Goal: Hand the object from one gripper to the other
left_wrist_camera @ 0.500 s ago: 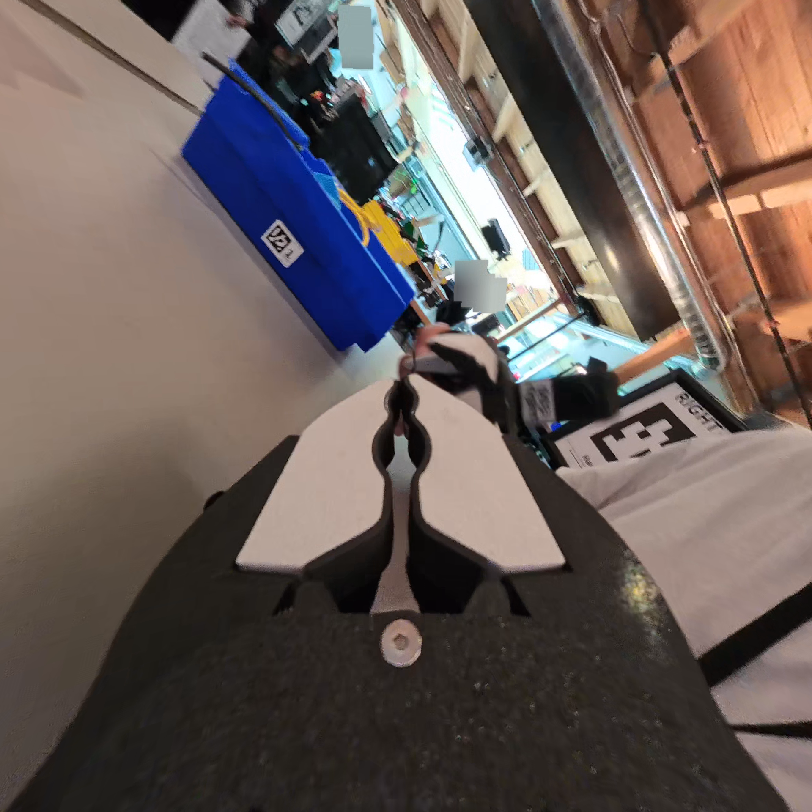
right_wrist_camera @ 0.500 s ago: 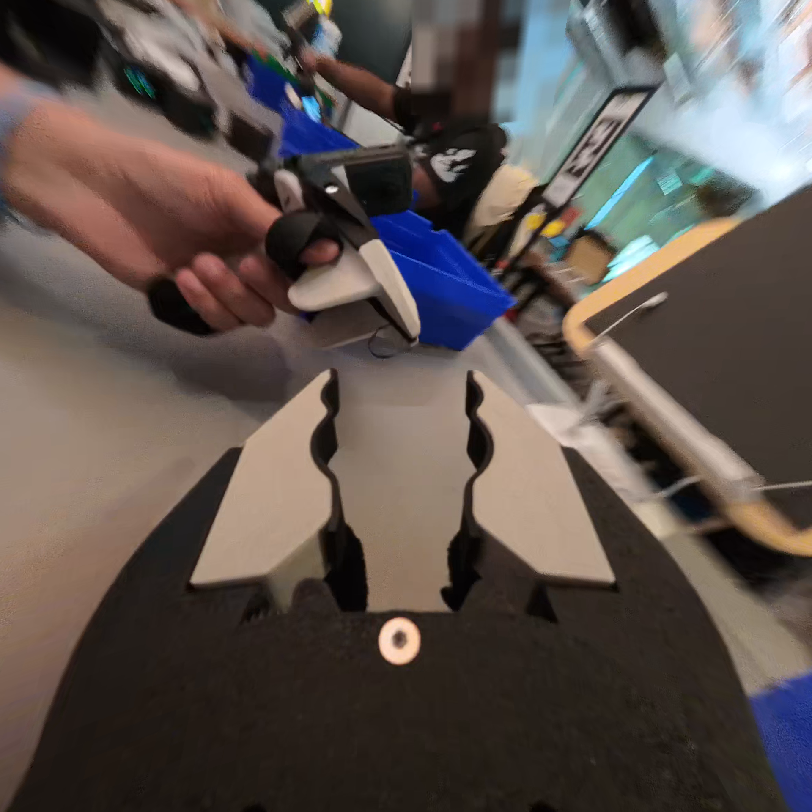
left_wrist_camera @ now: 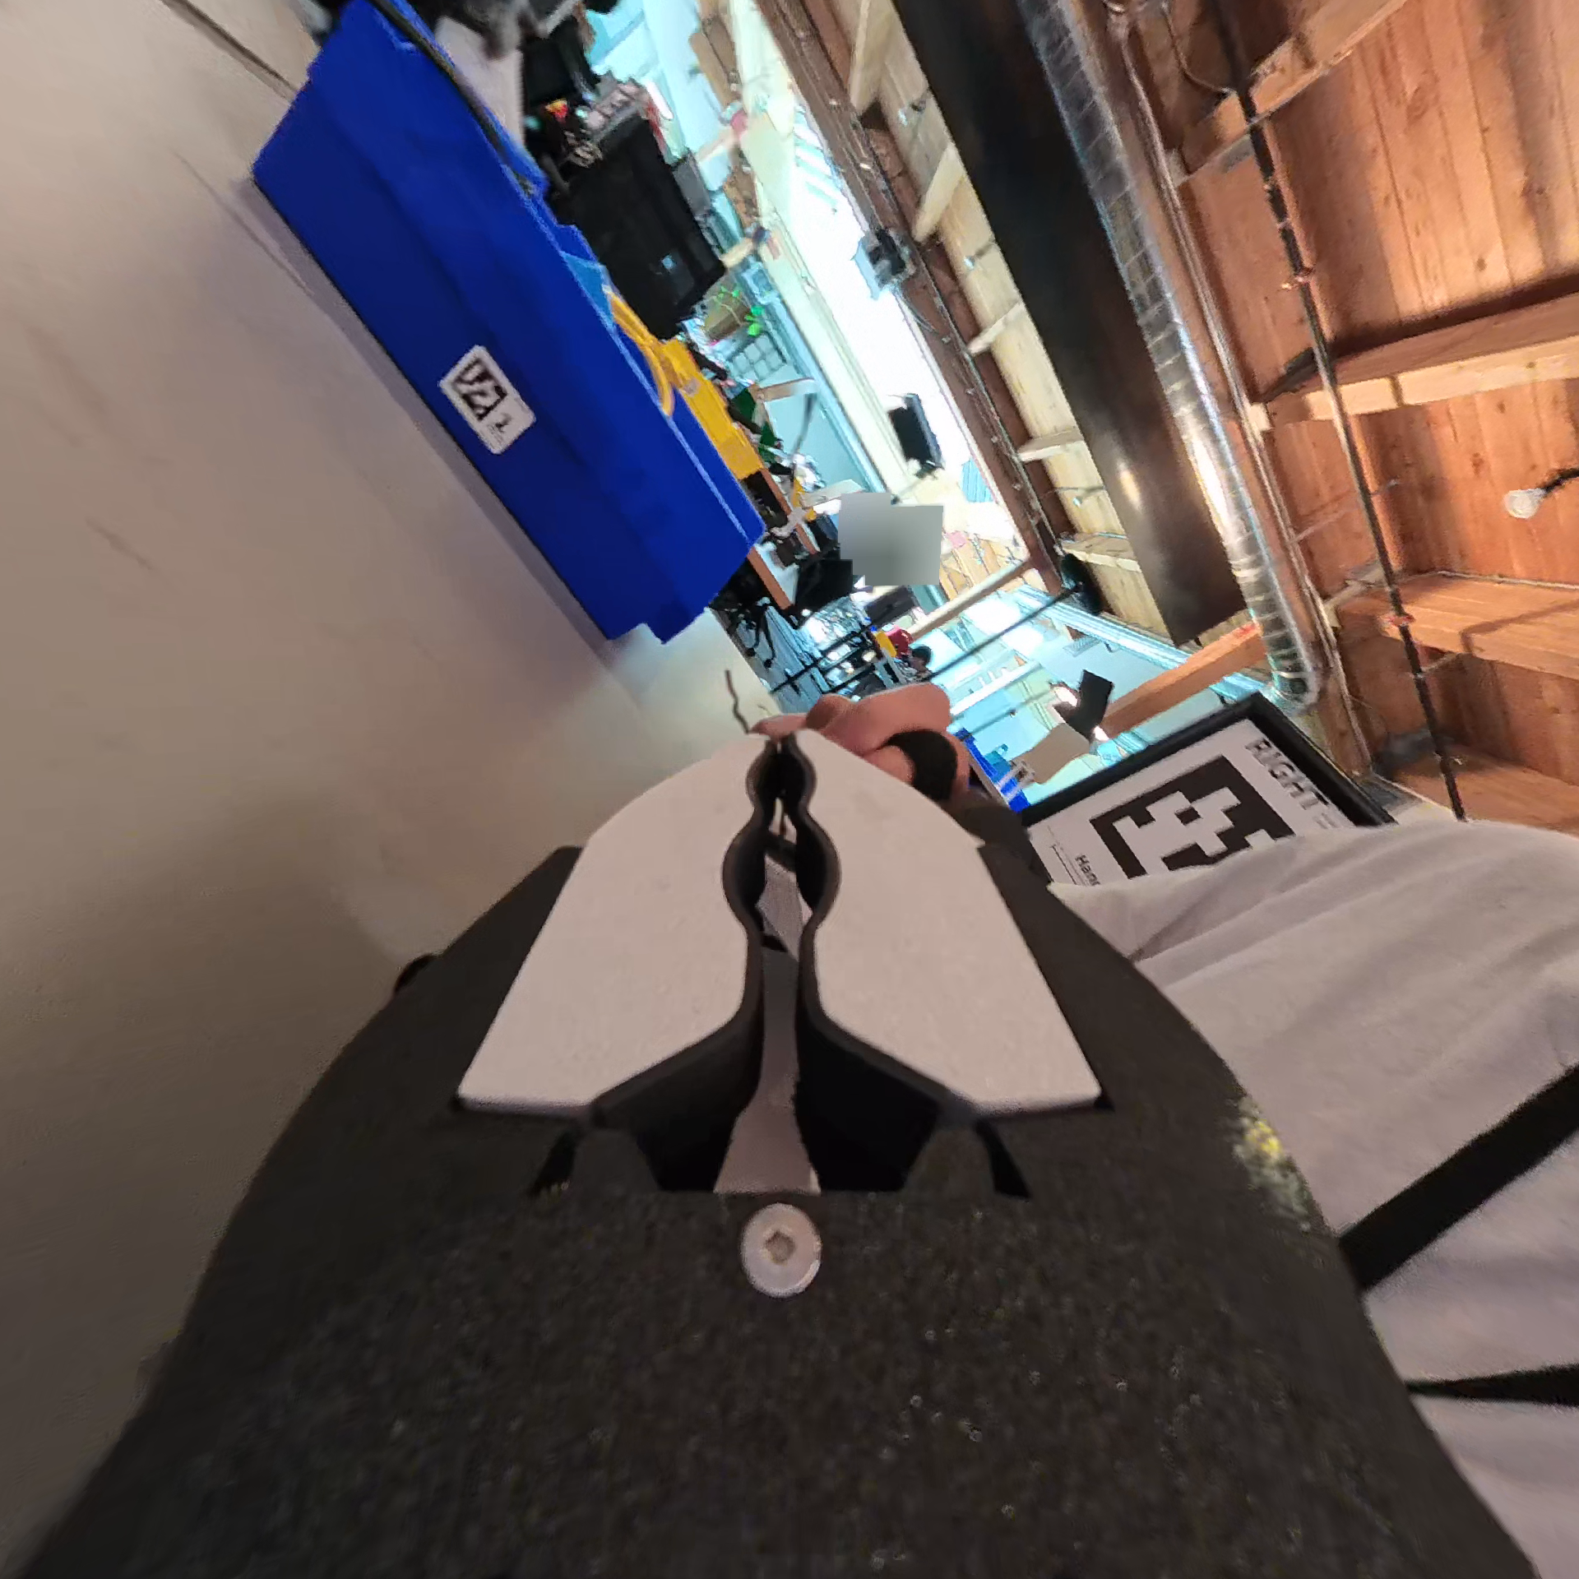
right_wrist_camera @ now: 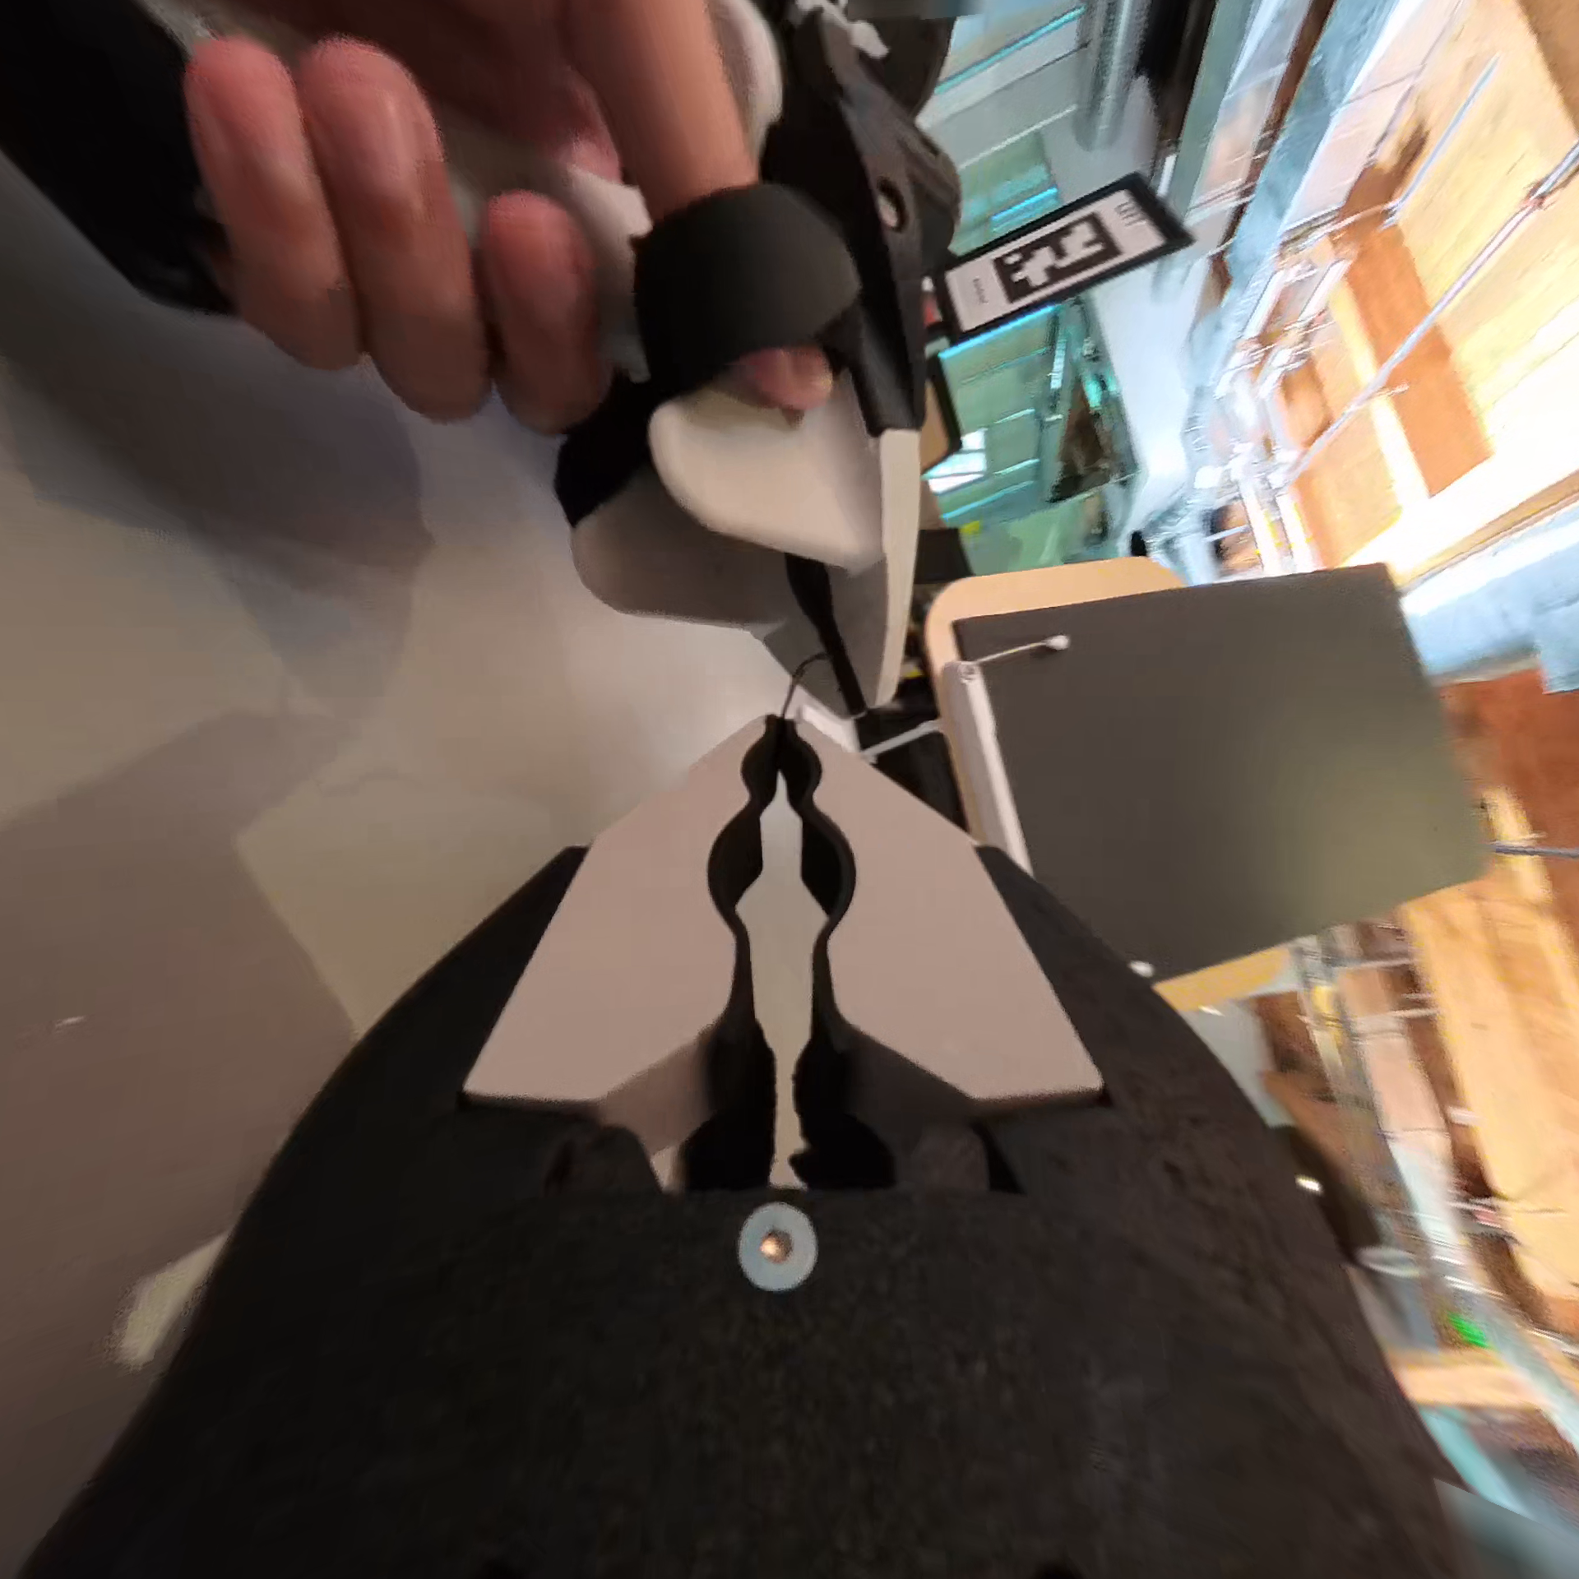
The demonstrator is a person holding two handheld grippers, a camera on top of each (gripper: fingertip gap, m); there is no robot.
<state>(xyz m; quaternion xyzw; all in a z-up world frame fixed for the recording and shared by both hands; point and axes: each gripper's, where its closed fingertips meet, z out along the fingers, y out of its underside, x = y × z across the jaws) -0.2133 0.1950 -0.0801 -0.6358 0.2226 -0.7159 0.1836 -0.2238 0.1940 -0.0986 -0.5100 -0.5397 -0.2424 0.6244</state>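
Jaws pressed together on both grippers, each pinching the same thin black wire at its tips.

Your right gripper (right_wrist_camera: 779, 726) nips the thin black wire (right_wrist_camera: 795, 683), which runs toward 1 o'clock into your left gripper (right_wrist_camera: 863, 683); the left view shows that wire (left_wrist_camera: 736, 701) at its own tips (left_wrist_camera: 782, 748). Mid-handover, I judge: next, ease your left hand (right_wrist_camera: 410, 214) open and draw apart.

Each gripper carries 2 pale grey fingers (left_wrist_camera: 906, 940) with wavy black inner edges, set into a black body of grainy, speckled texture. A single silver hex-socket screw (left_wrist_camera: 780, 1249) sits centred on the left gripper (left_wrist_camera: 782, 748); the right gripper (right_wrist_camera: 777, 726) bears a matching screw (right_wrist_camera: 776, 1252). The person wears a white garment (left_wrist_camera: 1367, 983) crossed by black straps, and a black finger loop (right_wrist_camera: 743, 265).
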